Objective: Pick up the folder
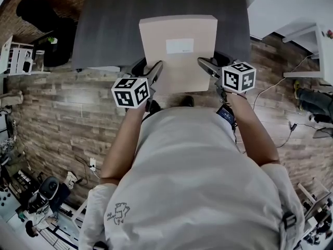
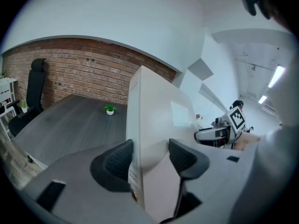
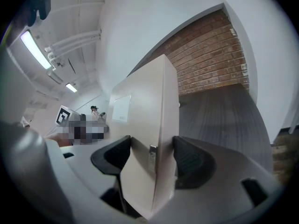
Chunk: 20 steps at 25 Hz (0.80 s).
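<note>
Tan folder sits in the upper middle of the frame, with its near end sticking out past the dark bench. The left gripper and the right gripper each pinch a near corner. It may be just off the bench, but that is hard to tell. Lift both sides together, keep it level, and squeeze firmly so it does not slip or bend.

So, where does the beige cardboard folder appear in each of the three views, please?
Head view: the beige cardboard folder is at top centre, overlapping the near edge of the dark grey table.
Left gripper view: centre, nearly edge-on, clamped in the left gripper.
Right gripper view: centre, nearly edge-on, clamped in the right gripper.
Shared landmark: the white rectangular label on the folder's face.
</note>
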Each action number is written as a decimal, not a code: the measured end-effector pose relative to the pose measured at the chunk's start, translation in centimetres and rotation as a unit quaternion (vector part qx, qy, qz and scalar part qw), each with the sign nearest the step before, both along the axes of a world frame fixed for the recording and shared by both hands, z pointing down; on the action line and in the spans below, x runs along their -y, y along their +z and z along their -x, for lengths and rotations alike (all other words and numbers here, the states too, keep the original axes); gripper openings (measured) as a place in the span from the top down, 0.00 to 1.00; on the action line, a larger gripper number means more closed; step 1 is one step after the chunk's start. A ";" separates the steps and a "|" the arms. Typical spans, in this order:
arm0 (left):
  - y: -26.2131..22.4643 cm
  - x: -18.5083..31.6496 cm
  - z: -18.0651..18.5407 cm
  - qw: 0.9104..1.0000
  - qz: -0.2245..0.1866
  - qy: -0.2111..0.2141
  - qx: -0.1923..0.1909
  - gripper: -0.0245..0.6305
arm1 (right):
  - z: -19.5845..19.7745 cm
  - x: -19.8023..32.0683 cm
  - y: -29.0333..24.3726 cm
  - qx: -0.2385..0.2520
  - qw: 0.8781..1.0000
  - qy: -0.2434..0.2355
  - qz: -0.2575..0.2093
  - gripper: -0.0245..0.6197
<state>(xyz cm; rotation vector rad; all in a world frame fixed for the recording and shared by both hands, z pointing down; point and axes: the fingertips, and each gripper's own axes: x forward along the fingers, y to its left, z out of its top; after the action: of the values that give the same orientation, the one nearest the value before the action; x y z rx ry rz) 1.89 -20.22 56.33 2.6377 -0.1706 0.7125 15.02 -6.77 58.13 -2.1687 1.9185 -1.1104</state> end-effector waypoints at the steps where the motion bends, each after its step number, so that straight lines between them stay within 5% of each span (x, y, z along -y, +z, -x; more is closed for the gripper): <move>1: 0.0 0.0 0.4 1.000 0.000 0.000 0.000 0.57 | 0.4 0.0 -0.1 0.000 1.000 0.001 -0.001 0.51; 9: -0.5 0.6 4.1 1.000 0.001 0.013 -0.008 0.57 | 4.2 0.4 -0.8 -0.005 1.000 0.014 -0.007 0.51; 20: -1.0 2.8 13.5 1.000 0.003 0.026 -0.011 0.57 | 14.3 2.0 -1.2 -0.004 1.000 0.026 -0.006 0.51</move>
<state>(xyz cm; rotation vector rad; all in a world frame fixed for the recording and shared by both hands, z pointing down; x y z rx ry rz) -11.65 -23.07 55.33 2.6519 -0.0921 0.6985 0.72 -8.79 56.92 -2.2067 1.8557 -1.0808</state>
